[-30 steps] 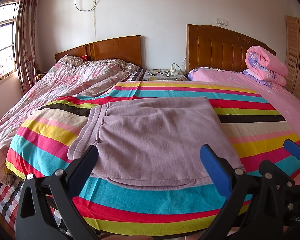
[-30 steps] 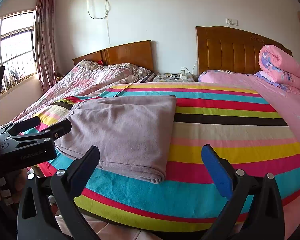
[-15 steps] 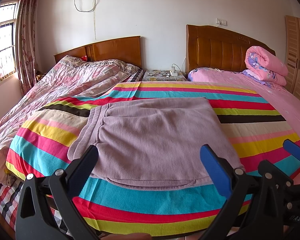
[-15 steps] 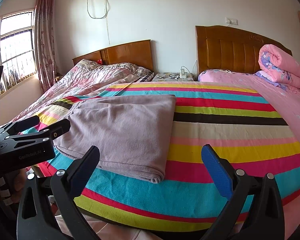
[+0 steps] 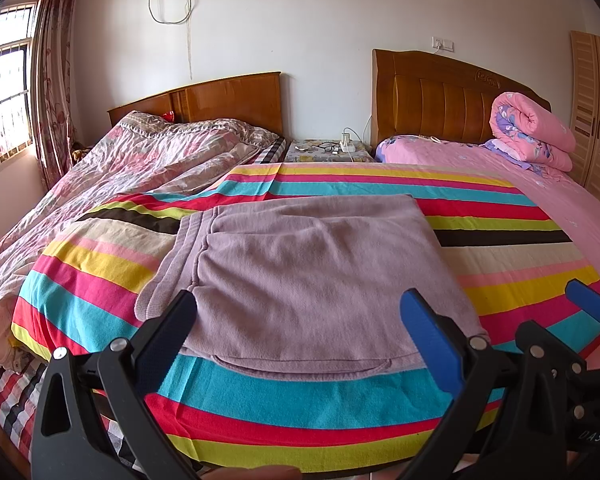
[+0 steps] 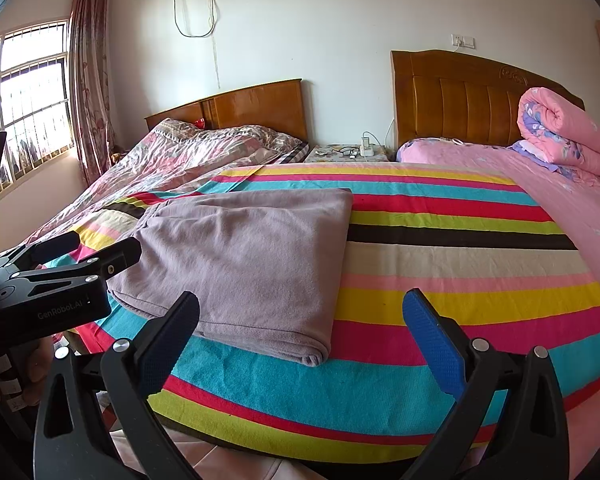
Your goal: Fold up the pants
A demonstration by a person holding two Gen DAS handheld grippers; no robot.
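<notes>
The bed [image 5: 260,408] with its striped cover fills both views. The folded pants [image 5: 312,280] lie centre frame, nearer its left side. Both hand-held grippers, left [image 5: 298,328] and right [image 6: 300,330], hover low at the near edge, spread wide and empty. The person's hand [image 6: 28,368] is partly cut off lower left.

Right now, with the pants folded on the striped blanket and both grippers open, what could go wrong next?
1. The pants lie close to the front edge of the striped blanket; a pull toward you might drag them off the bed.
2. The left gripper and right gripper are near each other, so they may collide over the fabric.
3. Thick layers may slip from the fingers.
</notes>
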